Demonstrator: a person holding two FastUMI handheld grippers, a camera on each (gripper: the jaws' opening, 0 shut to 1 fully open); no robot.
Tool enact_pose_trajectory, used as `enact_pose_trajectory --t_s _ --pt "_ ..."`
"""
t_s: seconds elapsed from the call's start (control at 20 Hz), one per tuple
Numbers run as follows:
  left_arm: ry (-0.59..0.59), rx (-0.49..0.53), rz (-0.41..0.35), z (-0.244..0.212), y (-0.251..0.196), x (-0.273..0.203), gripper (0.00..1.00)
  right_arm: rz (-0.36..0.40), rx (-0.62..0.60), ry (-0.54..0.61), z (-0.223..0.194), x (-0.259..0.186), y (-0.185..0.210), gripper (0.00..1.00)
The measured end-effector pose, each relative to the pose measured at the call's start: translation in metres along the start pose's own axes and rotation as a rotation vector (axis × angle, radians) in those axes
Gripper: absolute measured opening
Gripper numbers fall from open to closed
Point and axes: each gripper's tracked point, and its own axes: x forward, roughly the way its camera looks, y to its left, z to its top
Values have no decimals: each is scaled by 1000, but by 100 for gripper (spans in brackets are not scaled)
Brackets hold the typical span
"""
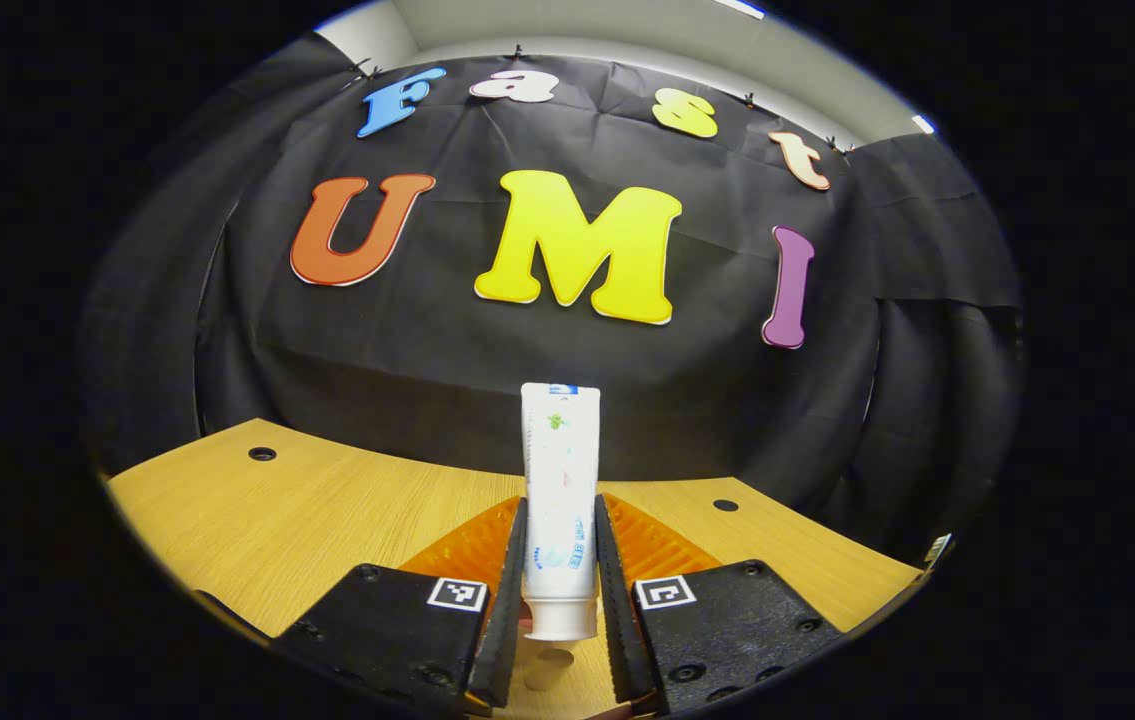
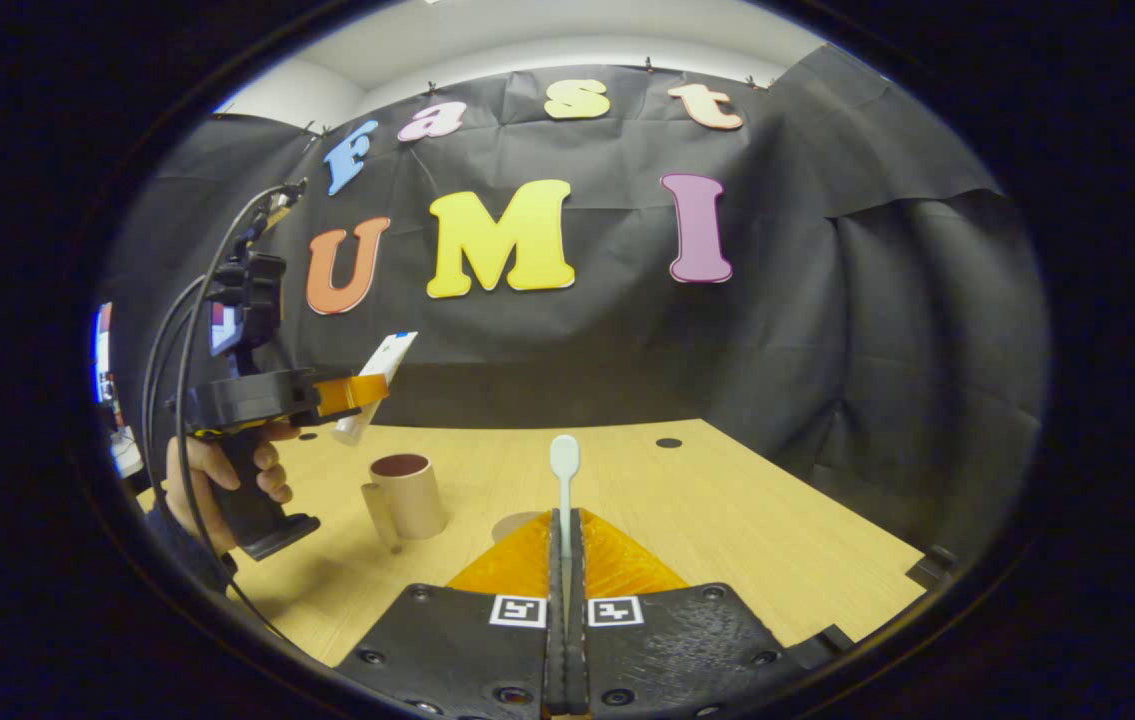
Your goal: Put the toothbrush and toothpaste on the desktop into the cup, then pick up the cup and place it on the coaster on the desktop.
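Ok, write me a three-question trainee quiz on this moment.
1. True or false: the left tool is shut on the toothpaste.
2. What does the right tool grip? A) cup B) toothbrush C) coaster
3. Fill in: the cup stands on the ____, with nothing in it that can be seen.

Key:
1. True; both fingers press the tube.
2. B; the toothbrush rises from between its fingers.
3. Desktop.
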Motion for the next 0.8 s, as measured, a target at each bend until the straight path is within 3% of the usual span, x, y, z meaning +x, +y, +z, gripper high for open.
enact_pose_trajectory --t_s 0.3,0.8 --pt "54 -69 -2 -27 1 15 43 8 -16 3 -2 1 0 0" --pt "74 -8 3 -28 -6 13 45 8 -16 18 -5 3 1 0"
